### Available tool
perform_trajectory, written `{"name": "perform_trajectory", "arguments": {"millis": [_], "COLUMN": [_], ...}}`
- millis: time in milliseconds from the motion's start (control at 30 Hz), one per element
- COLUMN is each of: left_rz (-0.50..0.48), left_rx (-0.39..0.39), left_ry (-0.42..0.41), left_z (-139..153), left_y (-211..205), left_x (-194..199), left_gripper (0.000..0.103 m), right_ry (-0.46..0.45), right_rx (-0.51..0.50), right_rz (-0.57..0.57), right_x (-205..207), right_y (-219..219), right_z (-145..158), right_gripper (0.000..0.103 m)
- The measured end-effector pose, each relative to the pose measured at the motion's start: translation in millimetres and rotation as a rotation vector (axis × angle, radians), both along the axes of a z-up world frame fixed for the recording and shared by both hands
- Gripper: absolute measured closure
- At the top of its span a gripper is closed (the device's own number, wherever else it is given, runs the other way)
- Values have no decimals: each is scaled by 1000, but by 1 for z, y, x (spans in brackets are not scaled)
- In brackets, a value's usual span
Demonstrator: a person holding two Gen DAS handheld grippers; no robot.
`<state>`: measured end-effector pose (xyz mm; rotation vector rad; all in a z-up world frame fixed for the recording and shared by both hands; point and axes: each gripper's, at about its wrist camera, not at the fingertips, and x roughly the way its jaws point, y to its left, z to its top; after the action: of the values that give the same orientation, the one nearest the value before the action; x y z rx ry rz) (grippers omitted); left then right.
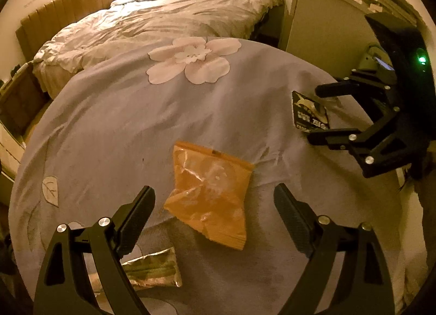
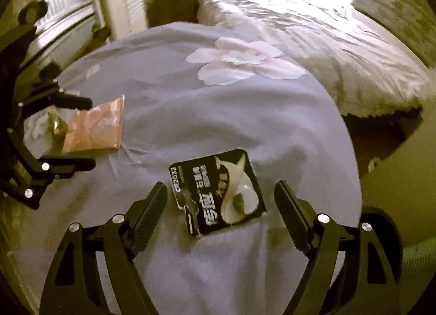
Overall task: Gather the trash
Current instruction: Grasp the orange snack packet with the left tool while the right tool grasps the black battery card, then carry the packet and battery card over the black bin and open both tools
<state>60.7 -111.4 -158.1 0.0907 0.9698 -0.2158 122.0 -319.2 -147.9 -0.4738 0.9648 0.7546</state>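
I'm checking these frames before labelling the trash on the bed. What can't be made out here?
- Foil wrapper: left wrist view, partly behind the left gripper finger; print unreadable.
- Orange bag: right wrist view, blurred, near edge behind the left gripper's finger.
- Battery card: left wrist view, too small to read, lower corner behind the right gripper.

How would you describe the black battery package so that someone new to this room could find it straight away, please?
Start at the lilac bedspread with the big pale flower. Nearer its foot end lies the black battery package, flat between the open fingers of the right gripper. Unlike the orange bag and the foil wrapper, it is small, square, black and printed CR2032.
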Motion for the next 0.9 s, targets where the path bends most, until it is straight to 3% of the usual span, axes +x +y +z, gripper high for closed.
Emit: {"name": "perform_trajectory", "arguments": {"millis": [167,300,400,567,900], "left_rz": [7,5,10,14,-18], "left_rx": [-24,-22,-48,-79,-143], "left_ry": [7,-8,-8,-8,-107], "left_z": [-3,-6,-4,1,40], "left_y": [5,7,10,11,-19], "left_x": [4,6,12,16,21], "left_gripper": [17,32,44,48,48], "right_ry": [58,67,124,153,130], "right_rx": [21,47,126,202,466], "right_rz": [-16,-75,-134,-217,-417], "right_x": [17,24,31,30,11], "right_y": [2,-3,-13,-20,-59], "right_z": [-4,-2,0,4,38], "right_gripper": [22,36,36,36,36]}}
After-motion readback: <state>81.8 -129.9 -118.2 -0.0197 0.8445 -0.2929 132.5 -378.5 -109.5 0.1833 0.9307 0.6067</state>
